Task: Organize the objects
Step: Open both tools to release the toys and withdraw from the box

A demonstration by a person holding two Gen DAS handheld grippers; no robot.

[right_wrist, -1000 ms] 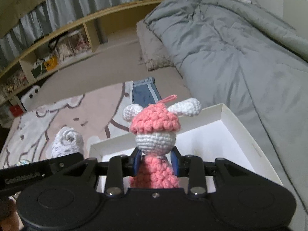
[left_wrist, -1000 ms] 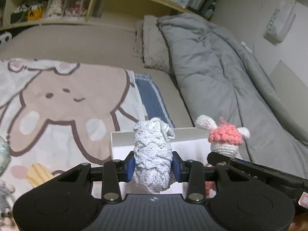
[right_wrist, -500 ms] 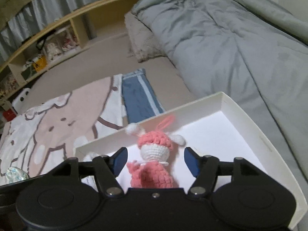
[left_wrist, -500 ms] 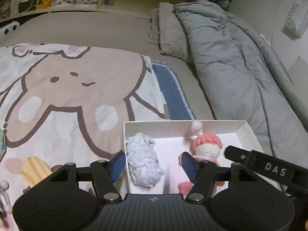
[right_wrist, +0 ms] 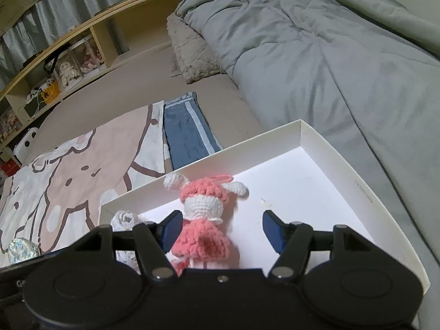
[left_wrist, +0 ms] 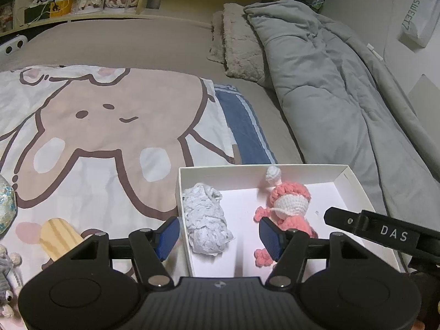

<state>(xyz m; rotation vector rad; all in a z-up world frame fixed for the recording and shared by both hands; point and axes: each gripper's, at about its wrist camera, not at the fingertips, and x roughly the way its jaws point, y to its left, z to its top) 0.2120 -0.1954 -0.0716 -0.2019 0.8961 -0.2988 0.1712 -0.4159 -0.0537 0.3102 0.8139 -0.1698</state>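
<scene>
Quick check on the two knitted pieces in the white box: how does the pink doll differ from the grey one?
The pink doll has a white head and ears; the grey knit bundle shows no features. The doll lies mid-box; the bundle sits against the left wall of the white box. Both lie loose between open jaws.

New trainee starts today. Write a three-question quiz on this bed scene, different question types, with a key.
1. True or false: the pink crochet doll lies inside the white box.
2. Multiple choice: the left gripper is A) shut on the pale blue crochet piece, B) open, with the piece lying in the box, C) out of view.
3. Short answer: what lies just past the box's far wall, beside the bunny-print blanket?

Key
1. True.
2. B; the fingers stand apart from it.
3. A folded blue cloth with pale stripes.
</scene>
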